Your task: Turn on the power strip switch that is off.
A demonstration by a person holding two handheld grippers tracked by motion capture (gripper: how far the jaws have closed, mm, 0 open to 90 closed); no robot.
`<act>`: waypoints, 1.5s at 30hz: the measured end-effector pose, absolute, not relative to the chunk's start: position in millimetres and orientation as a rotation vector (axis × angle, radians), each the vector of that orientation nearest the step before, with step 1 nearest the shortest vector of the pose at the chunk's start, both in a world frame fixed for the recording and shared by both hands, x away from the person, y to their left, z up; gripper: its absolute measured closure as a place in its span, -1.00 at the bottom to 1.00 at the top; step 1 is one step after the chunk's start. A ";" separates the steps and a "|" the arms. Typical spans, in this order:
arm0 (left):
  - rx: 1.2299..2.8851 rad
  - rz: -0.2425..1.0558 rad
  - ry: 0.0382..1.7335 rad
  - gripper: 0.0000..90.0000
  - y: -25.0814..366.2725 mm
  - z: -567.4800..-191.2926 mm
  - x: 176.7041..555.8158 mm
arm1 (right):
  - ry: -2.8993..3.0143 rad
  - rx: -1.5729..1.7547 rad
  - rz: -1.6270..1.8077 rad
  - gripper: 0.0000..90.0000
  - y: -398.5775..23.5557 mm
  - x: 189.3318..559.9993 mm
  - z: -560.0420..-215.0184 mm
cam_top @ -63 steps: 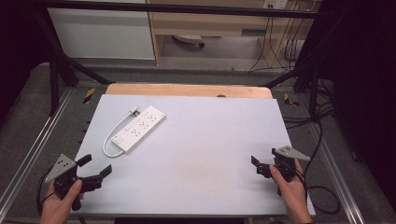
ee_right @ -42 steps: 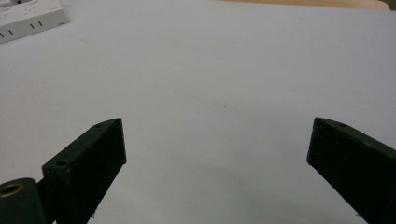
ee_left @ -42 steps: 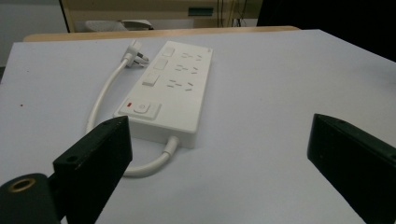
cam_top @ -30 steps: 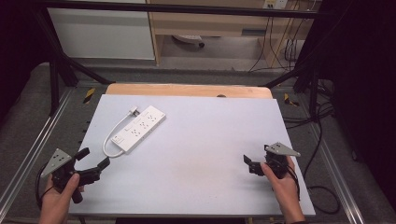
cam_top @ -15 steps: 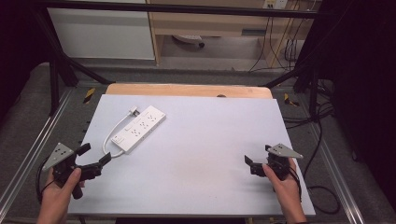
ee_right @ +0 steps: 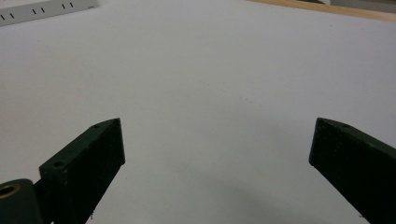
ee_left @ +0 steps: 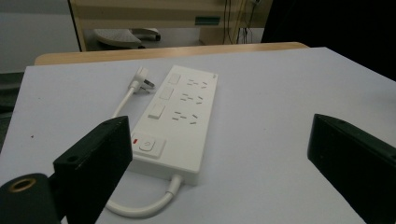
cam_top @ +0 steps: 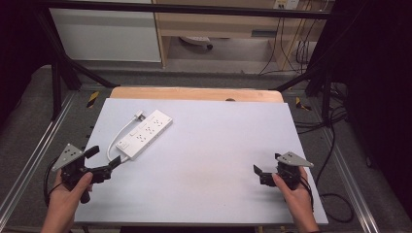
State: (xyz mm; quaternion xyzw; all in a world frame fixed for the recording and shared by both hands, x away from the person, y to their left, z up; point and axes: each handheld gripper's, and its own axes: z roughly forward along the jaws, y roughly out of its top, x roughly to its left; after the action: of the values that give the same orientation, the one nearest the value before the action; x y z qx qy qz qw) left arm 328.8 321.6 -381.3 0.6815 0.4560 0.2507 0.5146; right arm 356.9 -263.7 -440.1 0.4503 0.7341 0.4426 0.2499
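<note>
Power strip (cam_top: pixel 146 133) flat on the white table (cam_top: pixel 218 145), near left gripper (cam_top: pixel 103 161), jaws spread wide; right gripper (cam_top: pixel 259 174) likewise wide, well apart.

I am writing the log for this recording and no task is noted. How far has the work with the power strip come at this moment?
Nothing looks done yet: the power strip lies flat on the table, its plug free beside it. In hand: the left gripper is open and aimed at the strip's near, switch end, without touching. The right gripper is open over bare table. Any grasp is still ahead.
</note>
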 end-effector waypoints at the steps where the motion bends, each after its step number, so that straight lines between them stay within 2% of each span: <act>1: 1.646 0.600 1.092 -0.85 320.8 -380.9 329.9 | 1.999 1.226 1.205 -0.91 -263.7 356.9 -440.1; 26: 1.688 0.608 1.041 -0.83 306.4 -369.5 353.9 | 1.998 1.223 1.218 -0.93 -263.3 355.1 -439.7; 45: 1.705 0.606 1.063 -0.84 304.0 -371.9 382.3 | 2.003 1.221 1.239 -0.92 -262.3 356.0 -439.1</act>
State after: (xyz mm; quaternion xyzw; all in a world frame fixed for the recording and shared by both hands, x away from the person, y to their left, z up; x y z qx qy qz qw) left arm 382.3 304.0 -371.9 0.7045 0.4392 0.2503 0.4981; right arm 356.0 -262.3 -439.1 0.4466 0.7326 0.4531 0.2421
